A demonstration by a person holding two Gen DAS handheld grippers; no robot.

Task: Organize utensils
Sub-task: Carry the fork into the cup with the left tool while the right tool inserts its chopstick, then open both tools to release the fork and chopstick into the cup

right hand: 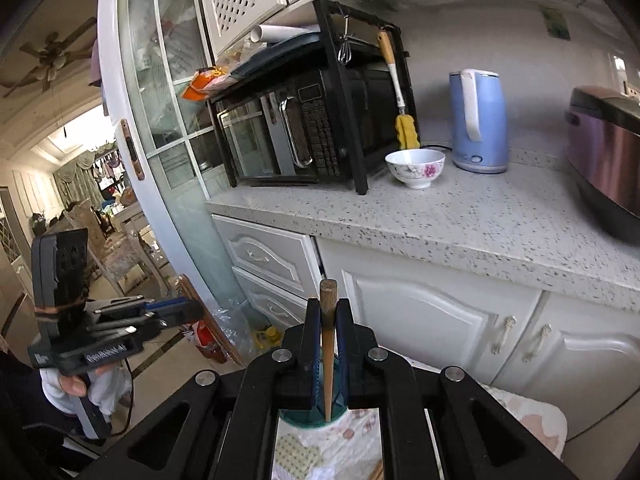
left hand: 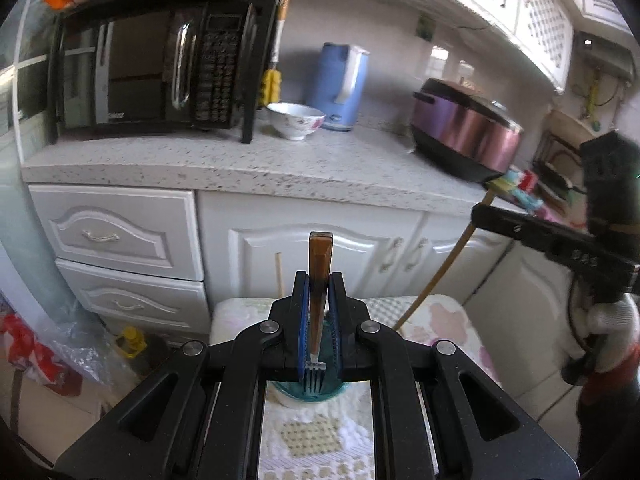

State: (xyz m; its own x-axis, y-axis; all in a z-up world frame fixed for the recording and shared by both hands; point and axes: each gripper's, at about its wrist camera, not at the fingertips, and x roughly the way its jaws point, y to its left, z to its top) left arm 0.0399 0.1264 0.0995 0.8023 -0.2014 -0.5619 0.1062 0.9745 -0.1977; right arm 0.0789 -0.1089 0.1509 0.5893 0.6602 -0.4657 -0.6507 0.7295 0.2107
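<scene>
Left gripper [left hand: 319, 316] was clamped on a fork [left hand: 319, 304], handle up, tines hanging straight over the teal cup [left hand: 308, 394]. Right gripper [right hand: 328, 340] pinched a chopstick [right hand: 328, 344], upright, tip over that cup too.

Counter [right hand: 460, 216] front clear — cooker [right hand: 608, 148] right.

Your left gripper [left hand: 319, 312] is clamped on a fork [left hand: 319, 304], brown handle pointing up and tines down over a teal cup [left hand: 310, 394] that stands on a patterned cloth [left hand: 316, 440]. At the right edge, your right gripper [left hand: 486, 213] holds a chopstick [left hand: 440, 268] that slants down to the cloth. Behind, the counter [left hand: 224, 160] carries a microwave [left hand: 152, 72], a bowl [left hand: 296, 120], a blue kettle [left hand: 340, 86] and a purple cooker [left hand: 466, 132].
</scene>
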